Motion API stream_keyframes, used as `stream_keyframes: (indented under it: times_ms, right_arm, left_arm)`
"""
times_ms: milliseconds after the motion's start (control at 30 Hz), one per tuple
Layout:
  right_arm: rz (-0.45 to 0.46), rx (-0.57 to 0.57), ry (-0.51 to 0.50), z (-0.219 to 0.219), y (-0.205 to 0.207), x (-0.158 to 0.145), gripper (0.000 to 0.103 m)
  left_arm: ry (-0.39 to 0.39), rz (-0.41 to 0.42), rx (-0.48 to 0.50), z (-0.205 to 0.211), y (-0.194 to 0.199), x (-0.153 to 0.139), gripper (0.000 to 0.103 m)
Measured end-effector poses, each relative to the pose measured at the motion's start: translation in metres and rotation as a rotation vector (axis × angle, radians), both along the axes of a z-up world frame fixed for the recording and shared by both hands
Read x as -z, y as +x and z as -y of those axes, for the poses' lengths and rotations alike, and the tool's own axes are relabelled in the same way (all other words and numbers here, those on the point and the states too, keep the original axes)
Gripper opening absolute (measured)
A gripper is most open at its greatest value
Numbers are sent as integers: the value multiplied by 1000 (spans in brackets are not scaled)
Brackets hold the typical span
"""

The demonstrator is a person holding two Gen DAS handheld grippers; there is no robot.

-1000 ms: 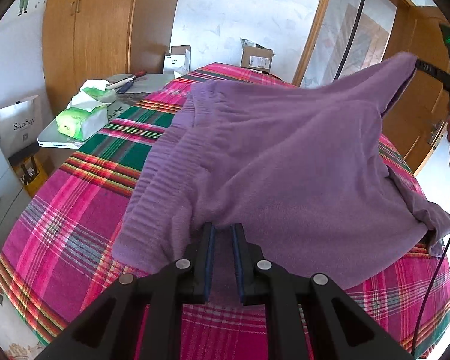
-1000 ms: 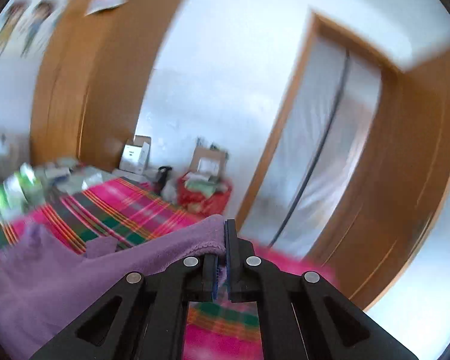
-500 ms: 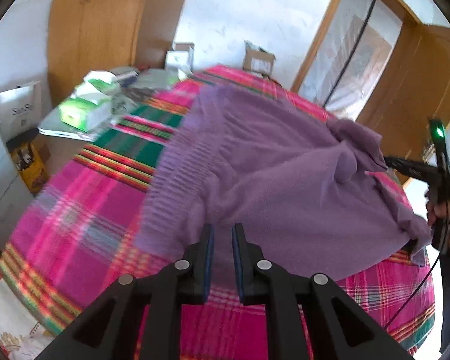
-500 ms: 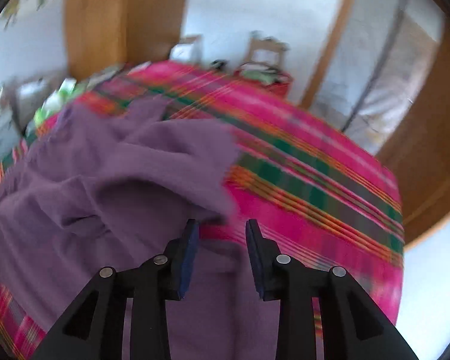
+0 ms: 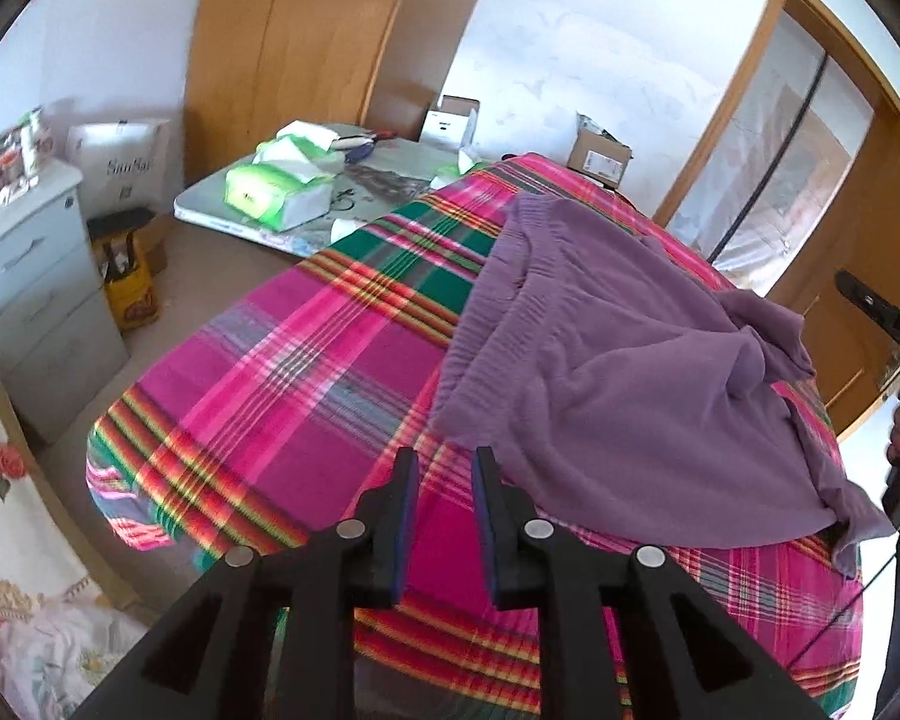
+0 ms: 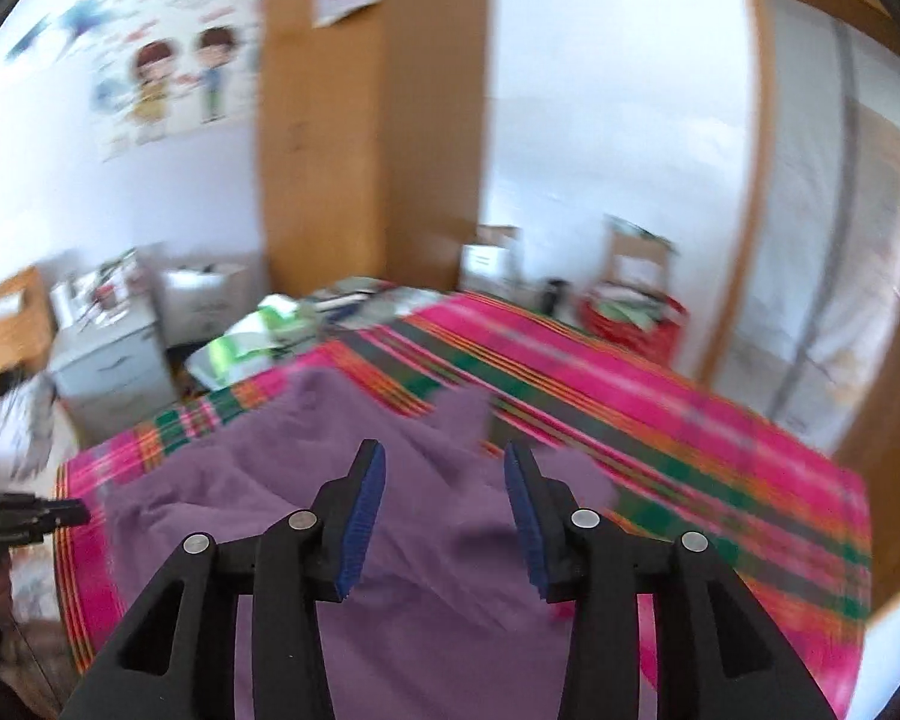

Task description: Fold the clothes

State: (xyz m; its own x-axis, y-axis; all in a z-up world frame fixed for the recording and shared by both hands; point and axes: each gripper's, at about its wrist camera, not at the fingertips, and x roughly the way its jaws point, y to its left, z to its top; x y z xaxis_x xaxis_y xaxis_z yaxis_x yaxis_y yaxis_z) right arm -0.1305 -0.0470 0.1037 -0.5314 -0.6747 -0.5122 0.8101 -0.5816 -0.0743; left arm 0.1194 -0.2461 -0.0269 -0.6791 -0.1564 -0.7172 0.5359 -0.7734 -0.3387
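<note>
A purple knit garment (image 5: 618, 372) lies rumpled on the plaid bed cover (image 5: 282, 396), its ribbed hem toward the left and a bunched fold at its far right. My left gripper (image 5: 444, 462) hovers just short of the garment's near corner, its jaws opening with nothing between them. In the right wrist view the same purple garment (image 6: 258, 510) spreads below my right gripper (image 6: 444, 459), whose jaws are opening and hold nothing. The right gripper's black body (image 5: 888, 324) and a hand show at the right edge of the left wrist view. The left gripper's tip (image 6: 36, 513) pokes in at the left.
A low table (image 5: 384, 174) with green tissue packs (image 5: 270, 192) stands beyond the bed. A grey drawer unit (image 5: 30, 294) and a white bag are at the left. Cardboard boxes (image 5: 600, 153) sit by the far wall, beside a wooden wardrobe and sliding doors.
Both grippers let go of the purple garment, which dropped onto the bed in a rumpled heap. The left gripper drew back to the left off the hem. The right gripper swung down, then level again.
</note>
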Motion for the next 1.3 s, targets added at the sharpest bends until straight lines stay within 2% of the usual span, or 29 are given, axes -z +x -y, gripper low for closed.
stream_keyframes:
  times_ms: [100,233,300,533,600,667,700,767,800,900,933,967,1000,1100,1233,1300]
  right_arm:
    - [-53,-124,47,45,-3,2,45]
    - [21,-260,115,110,-17,18,45]
    - [61,-297,156,135,-23,24,45]
    - [125,-368,306,226,-65,59,46]
    - [145,-381,329,241,-76,67,46]
    - [174,-400,354,256,-86,77,46]
    - [188,-410,367,263,-90,81,46]
    - [210,-431,393,275,-95,91,46]
    - [217,-441,407,280,-97,96,46]
    - [263,-458,464,287,-99,112,44]
    - [278,-455,483,289,-99,116,36]
    - [281,-445,480,288,-99,116,11]
    - [284,-435,475,287,-100,115,6]
    - [221,-389,379,281,-102,91,6]
    - [137,-329,225,280,-104,46,6]
    - [111,-303,208,291,-105,34,6]
  left_arm:
    - [78,-29,-6,6,-1,4,32]
    - [137,-31,-23,10,-10,11,35]
    - [160,-46,-30,11,-12,11,39]
    - [247,-65,-62,19,-18,14,39]
    - [282,-76,-59,21,-21,15,39]
    - [292,-75,-59,21,-24,16,34]
    - [293,-71,-57,21,-26,18,22]
    - [294,-60,-54,22,-29,20,14]
    - [284,-56,-52,22,-30,20,10]
    - [223,-59,-63,22,-29,14,8]
    - [204,-65,-68,23,-28,10,7]
    - [185,-79,-68,24,-26,5,7]
    - [165,-96,-67,26,-25,-1,7]
    - [107,-136,-63,29,-25,-18,7]
    - [17,-178,-107,53,-26,-44,7]
    - [-6,-189,-133,72,-26,-55,7]
